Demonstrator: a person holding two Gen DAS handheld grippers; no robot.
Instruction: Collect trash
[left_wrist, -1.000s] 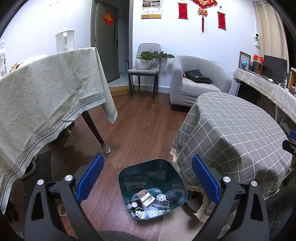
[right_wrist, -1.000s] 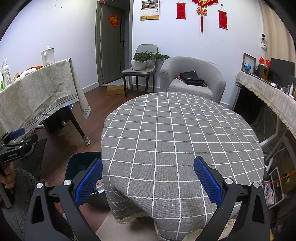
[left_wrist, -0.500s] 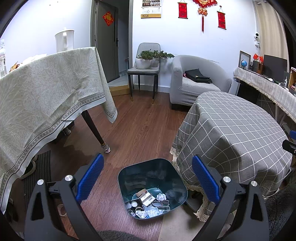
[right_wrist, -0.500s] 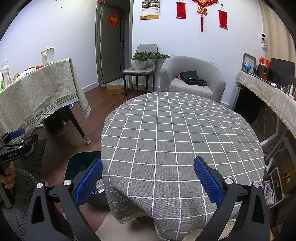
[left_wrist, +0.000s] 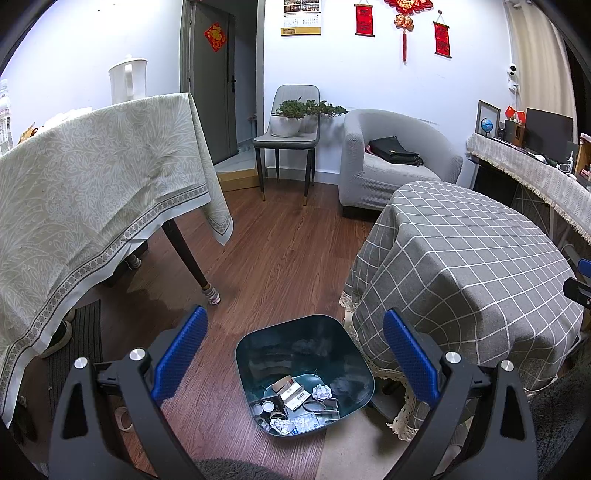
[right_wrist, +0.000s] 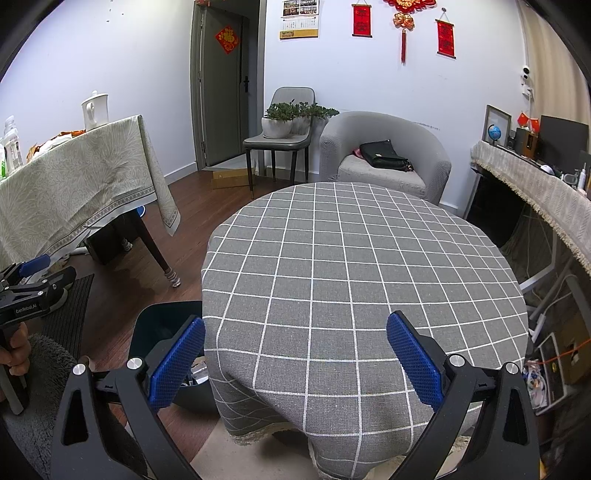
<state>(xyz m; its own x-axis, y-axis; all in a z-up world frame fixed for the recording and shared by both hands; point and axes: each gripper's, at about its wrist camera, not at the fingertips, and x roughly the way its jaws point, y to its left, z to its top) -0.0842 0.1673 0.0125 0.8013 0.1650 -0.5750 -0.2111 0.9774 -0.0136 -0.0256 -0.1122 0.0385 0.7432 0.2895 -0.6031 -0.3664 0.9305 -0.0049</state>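
Both hand-held grippers, left (left_wrist: 291, 354) and right (right_wrist: 293, 356), gape wide and empty, so we should scan the bare table (right_wrist: 362, 258) before quitting the bin (left_wrist: 258, 354)

Quick tally from my feeds: I counted one dark bin (left_wrist: 305, 363) at 6 o'clock in the left view, with two crumpled paper balls (left_wrist: 321, 391) plus some caps and wrappers I couldn't count. Two cloth-covered tables (right_wrist: 354, 273), one armchair (right_wrist: 384, 155), one grey chair (right_wrist: 284, 136) at 12 o'clock, two blue-padded grippers (left_wrist: 291, 354).
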